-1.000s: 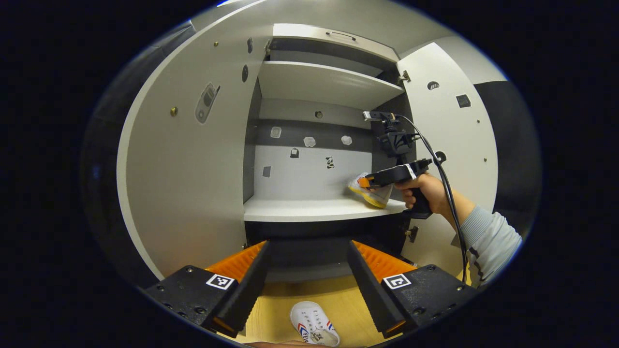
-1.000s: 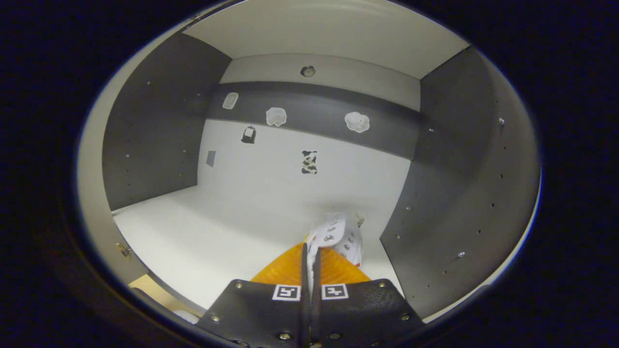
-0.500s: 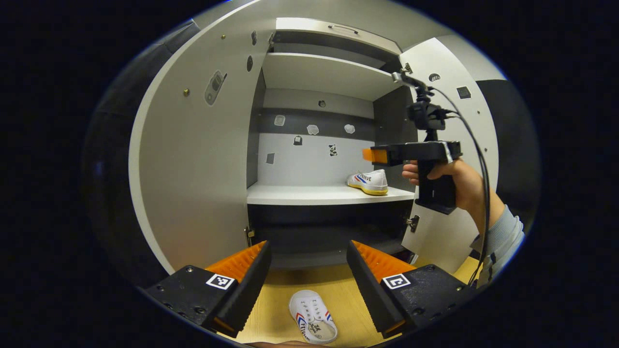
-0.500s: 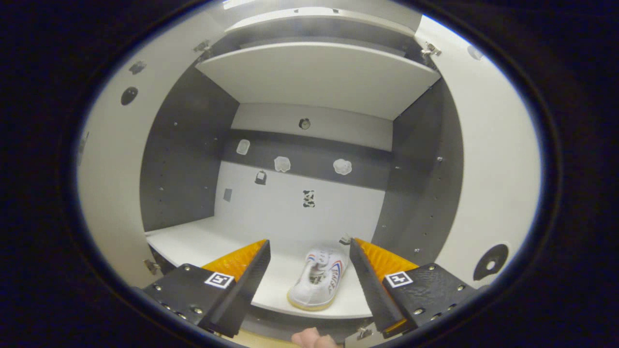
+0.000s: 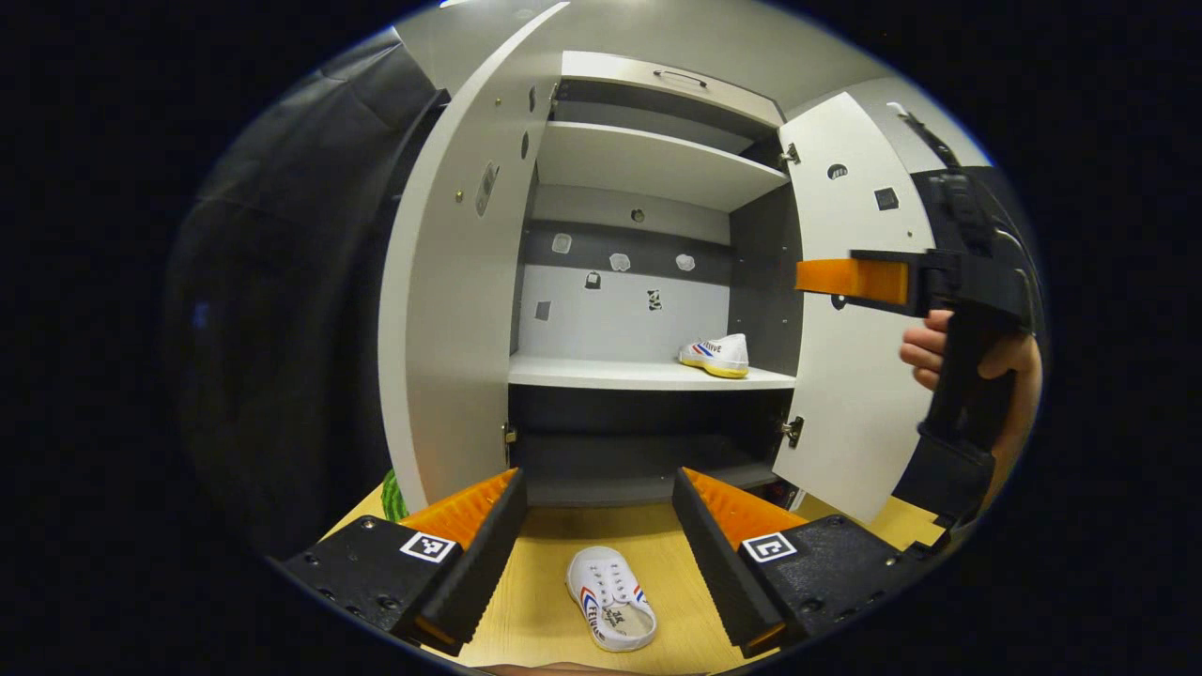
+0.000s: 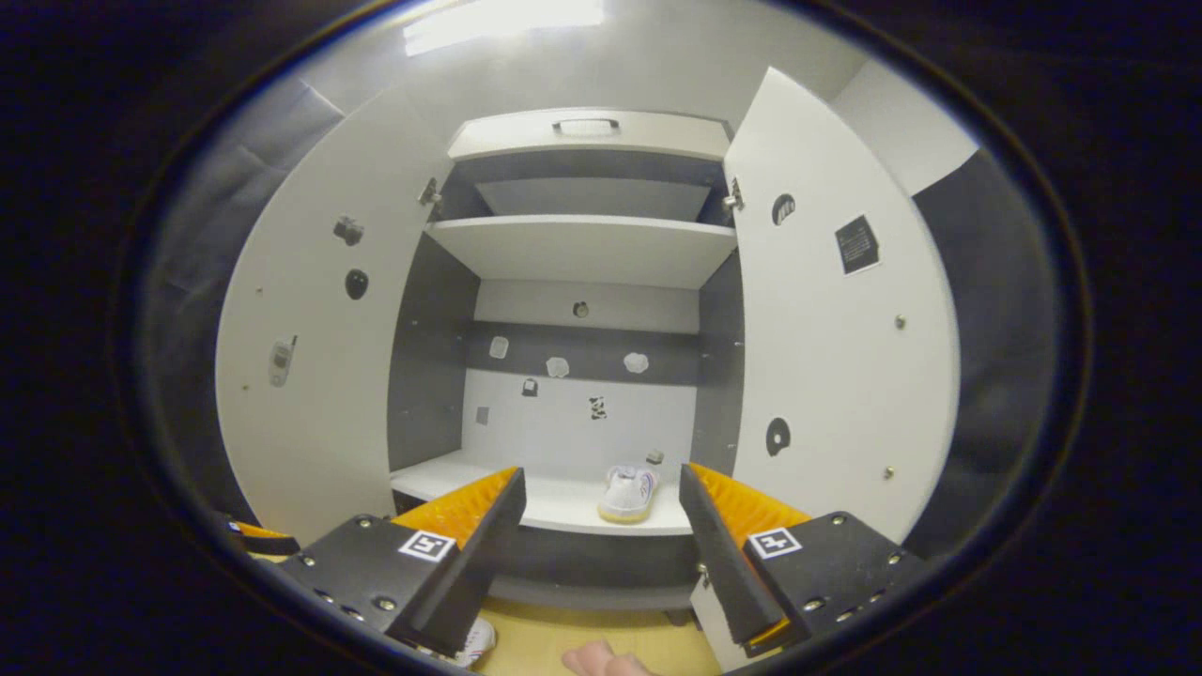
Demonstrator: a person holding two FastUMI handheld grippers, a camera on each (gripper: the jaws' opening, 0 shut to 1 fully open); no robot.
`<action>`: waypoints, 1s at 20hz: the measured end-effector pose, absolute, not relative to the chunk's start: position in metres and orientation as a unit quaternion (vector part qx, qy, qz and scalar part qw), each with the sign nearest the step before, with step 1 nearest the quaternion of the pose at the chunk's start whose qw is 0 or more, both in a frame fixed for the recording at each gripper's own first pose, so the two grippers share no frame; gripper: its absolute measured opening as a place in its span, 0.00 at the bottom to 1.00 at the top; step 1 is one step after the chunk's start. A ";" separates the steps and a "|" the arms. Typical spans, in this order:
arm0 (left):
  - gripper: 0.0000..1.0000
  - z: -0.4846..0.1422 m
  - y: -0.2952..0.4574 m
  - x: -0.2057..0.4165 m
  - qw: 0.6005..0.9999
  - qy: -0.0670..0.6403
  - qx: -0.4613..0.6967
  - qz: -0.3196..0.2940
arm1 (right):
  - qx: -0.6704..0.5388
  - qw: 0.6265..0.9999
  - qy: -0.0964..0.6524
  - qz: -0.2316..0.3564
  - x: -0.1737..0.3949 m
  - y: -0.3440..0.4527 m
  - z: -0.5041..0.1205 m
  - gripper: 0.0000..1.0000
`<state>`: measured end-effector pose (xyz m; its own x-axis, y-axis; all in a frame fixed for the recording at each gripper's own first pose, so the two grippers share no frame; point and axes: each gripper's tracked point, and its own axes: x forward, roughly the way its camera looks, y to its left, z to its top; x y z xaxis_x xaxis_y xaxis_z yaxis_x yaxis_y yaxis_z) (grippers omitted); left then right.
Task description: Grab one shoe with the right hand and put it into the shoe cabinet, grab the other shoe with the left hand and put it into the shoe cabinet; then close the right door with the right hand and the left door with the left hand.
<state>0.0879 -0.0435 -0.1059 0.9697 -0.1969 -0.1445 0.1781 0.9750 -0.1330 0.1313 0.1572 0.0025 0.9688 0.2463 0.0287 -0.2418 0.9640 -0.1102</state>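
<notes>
One white shoe (image 5: 716,355) (image 6: 629,492) with red and blue stripes stands on the right side of the cabinet's middle shelf (image 5: 601,374) (image 6: 563,502). The other white shoe (image 5: 610,610) lies on the wooden floor, just beyond my left gripper (image 5: 597,488), which is open and holds nothing. My right gripper (image 6: 601,483) is open and bare, held back from the cabinet; in the left gripper view the right gripper (image 5: 850,280) is at the right, held by a hand (image 5: 939,347). Both cabinet doors (image 6: 319,329) (image 6: 831,310) stand open.
The cabinet has an upper shelf (image 6: 582,244) and a top drawer with a handle (image 6: 584,124). Small stickers dot the back panel (image 6: 563,413). Wooden floor (image 5: 676,573) lies in front. Something green (image 5: 392,496) peeks out by the left door's foot.
My right gripper opened, left the shoe on the shelf and drew back out of the cabinet. My left gripper backed away slightly; the floor shoe stays between its fingers' line.
</notes>
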 end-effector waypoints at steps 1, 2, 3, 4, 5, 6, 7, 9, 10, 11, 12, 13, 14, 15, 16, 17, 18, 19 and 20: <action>0.93 -0.118 -0.039 0.085 0.990 0.090 -0.059 -0.088 | -0.060 0.991 -0.027 0.118 0.112 0.151 0.005 0.97; 0.95 -0.132 -0.034 0.082 0.989 0.107 -0.058 -0.079 | -0.058 0.992 -0.032 0.112 0.092 0.145 0.008 0.98; 0.96 -0.147 -0.032 0.080 0.988 0.123 -0.065 -0.074 | -0.051 0.992 -0.035 0.109 0.073 0.141 0.010 0.98; 0.95 -0.163 -0.034 0.078 0.984 0.142 -0.073 -0.078 | -0.045 0.993 -0.034 0.107 0.055 0.136 0.010 0.98; 0.95 -0.178 -0.038 0.076 0.981 0.158 -0.077 -0.084 | -0.043 0.993 -0.033 0.107 0.039 0.131 0.010 0.98; 0.96 -0.195 -0.041 0.076 0.977 0.183 -0.077 -0.083 | -0.042 0.993 -0.032 0.107 0.026 0.128 0.008 0.98; 0.97 -0.212 -0.043 0.076 0.973 0.203 -0.069 -0.085 | -0.040 0.992 -0.033 0.111 0.014 0.126 0.008 0.98; 0.98 -0.235 -0.052 0.081 0.969 0.224 -0.056 -0.091 | -0.028 0.991 -0.037 0.124 -0.003 0.128 0.006 0.98; 0.96 -0.247 -0.055 0.082 0.966 0.234 -0.052 -0.094 | -0.019 0.991 -0.037 0.127 -0.009 0.128 0.001 0.98; 0.96 -0.261 -0.059 0.083 0.964 0.245 -0.051 -0.093 | -0.010 0.991 -0.037 0.127 -0.016 0.125 -0.004 0.97; 0.96 -0.274 -0.060 0.085 0.961 0.257 -0.051 -0.091 | -0.006 0.992 -0.035 0.124 -0.020 0.121 -0.009 0.98; 0.96 -0.291 -0.061 0.088 0.958 0.268 -0.047 -0.088 | -0.007 0.992 -0.034 0.119 -0.023 0.117 -0.013 0.98; 0.96 -0.308 -0.061 0.092 0.955 0.281 -0.042 -0.084 | -0.006 0.993 -0.031 0.116 -0.024 0.116 -0.018 0.97; 0.96 -0.324 -0.060 0.094 0.952 0.292 -0.034 -0.081 | 0.000 0.992 -0.023 0.126 -0.026 0.122 -0.021 0.98; 0.97 -0.338 -0.061 0.096 0.948 0.306 -0.030 -0.081 | 0.005 0.990 -0.019 0.143 -0.029 0.131 -0.024 0.99; 0.97 -0.352 -0.063 0.096 0.943 0.322 -0.029 -0.082 | 0.008 0.988 -0.017 0.153 -0.031 0.135 -0.023 1.00; 0.97 -0.363 -0.065 0.095 0.936 0.340 -0.031 -0.085 | 0.009 0.988 -0.017 0.153 -0.030 0.133 -0.024 0.98; 0.97 -0.372 -0.066 0.096 0.933 0.347 -0.034 -0.087 | 0.008 0.989 -0.020 0.149 -0.029 0.130 -0.022 0.98; 0.97 -0.376 -0.068 0.097 0.931 0.351 -0.035 -0.090 | 0.008 0.989 -0.023 0.146 -0.029 0.129 -0.021 1.00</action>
